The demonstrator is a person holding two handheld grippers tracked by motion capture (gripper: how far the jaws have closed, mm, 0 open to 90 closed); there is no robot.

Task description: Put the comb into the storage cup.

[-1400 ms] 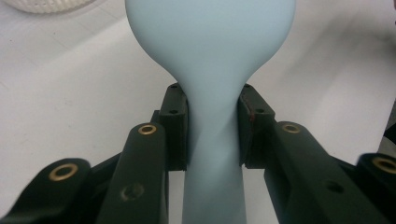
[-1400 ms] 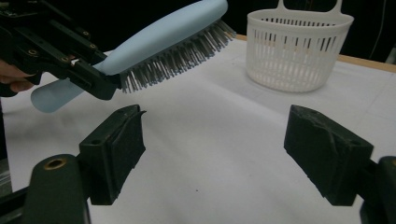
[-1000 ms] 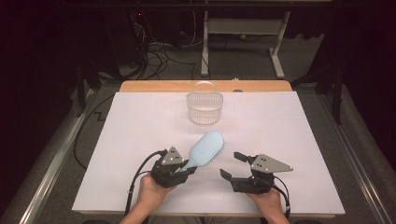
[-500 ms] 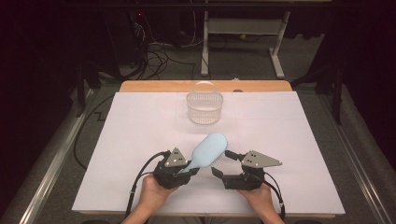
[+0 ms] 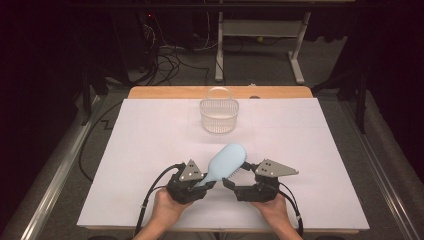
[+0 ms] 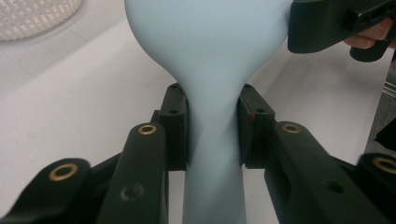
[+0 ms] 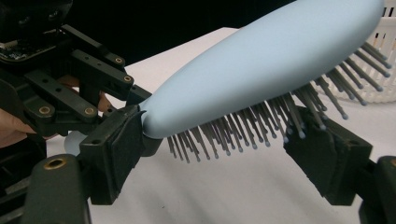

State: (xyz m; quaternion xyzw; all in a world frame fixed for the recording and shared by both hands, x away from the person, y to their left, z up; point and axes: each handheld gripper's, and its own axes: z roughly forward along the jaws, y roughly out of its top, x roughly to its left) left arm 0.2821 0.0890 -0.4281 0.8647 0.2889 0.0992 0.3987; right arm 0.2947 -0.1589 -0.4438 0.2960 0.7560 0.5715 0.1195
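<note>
near the desk's front edge two hands come in from below, each holding a gripper. the left gripper has its fingers pinched on the neck of a pale blue brush, one pad on each side, just where the handle widens into the head. the brush is lifted off the desk, its long axis running from the left gripper forward and to the right, head pointing toward the far right, bristles facing down and to the right. the right gripper sits just beside it with fingers spread: one pad lies at the narrow end of the head, the other among the bristle tips; whether either presses is unclear. open white desk lies to the left, right and ahead of both hands. farther on, near the far edge and well apart from the brush, a clear round basket stands upright. past the desk is floor with cables.
</note>
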